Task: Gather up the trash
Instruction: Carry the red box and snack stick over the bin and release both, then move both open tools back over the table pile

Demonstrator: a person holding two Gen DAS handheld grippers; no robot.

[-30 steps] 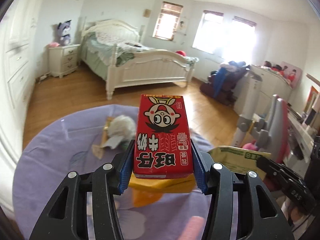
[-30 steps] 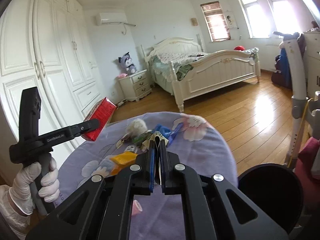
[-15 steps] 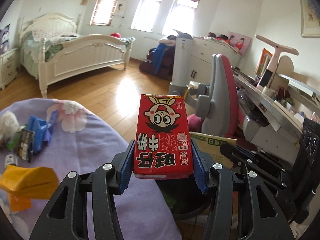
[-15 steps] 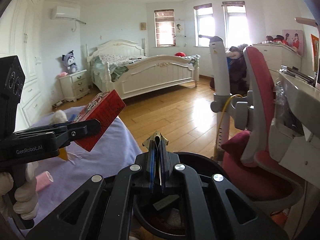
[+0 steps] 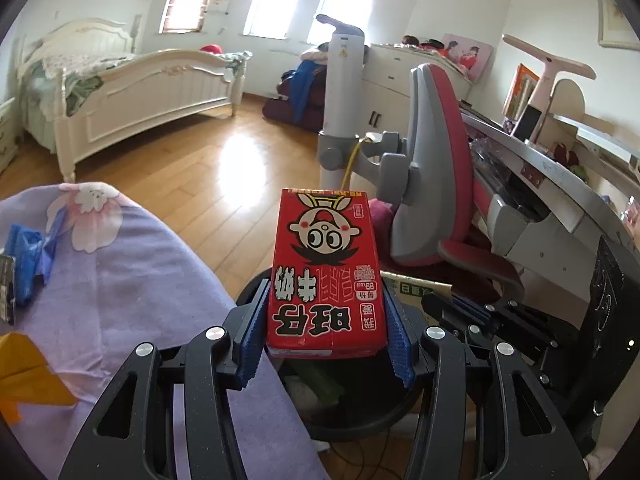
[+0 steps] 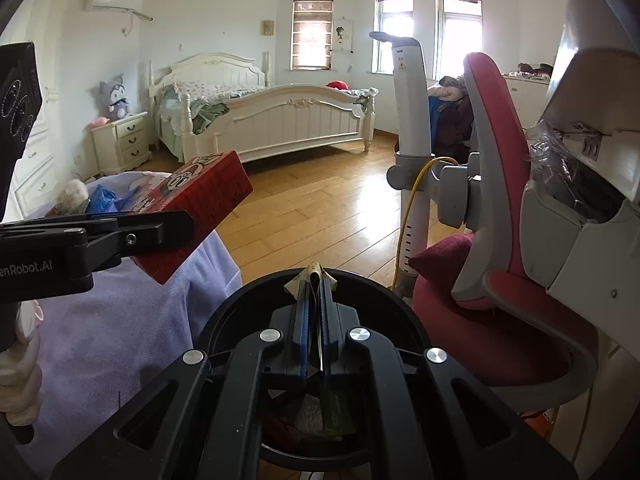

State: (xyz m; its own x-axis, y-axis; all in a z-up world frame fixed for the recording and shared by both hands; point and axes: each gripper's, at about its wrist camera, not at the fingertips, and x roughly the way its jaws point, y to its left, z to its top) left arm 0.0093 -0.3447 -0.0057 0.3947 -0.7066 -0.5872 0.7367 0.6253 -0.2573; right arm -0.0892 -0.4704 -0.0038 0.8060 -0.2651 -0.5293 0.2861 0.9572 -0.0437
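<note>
My left gripper (image 5: 325, 338) is shut on a red milk carton (image 5: 325, 272) with a cartoon face, held above the near edge of a black round trash bin (image 5: 360, 416). The carton also shows in the right wrist view (image 6: 196, 216), beside the bin (image 6: 240, 308). My right gripper (image 6: 314, 312) is shut on a flat yellowish-green wrapper (image 6: 314, 276), held over the bin's opening. The same wrapper shows in the left wrist view (image 5: 420, 290). Some trash lies inside the bin.
A table with a purple flowered cloth (image 5: 120, 280) holds a blue wrapper (image 5: 24, 260), an orange-yellow piece (image 5: 28, 380) and a white tissue wad (image 6: 72, 196). A red-grey chair (image 6: 492, 240) and a desk (image 5: 560, 200) stand right of the bin. A bed (image 6: 260, 120) stands behind.
Both grippers have swung right from the table to the trash bin, each still holding its item. The carton and the wrapper now hang over the bin.
</note>
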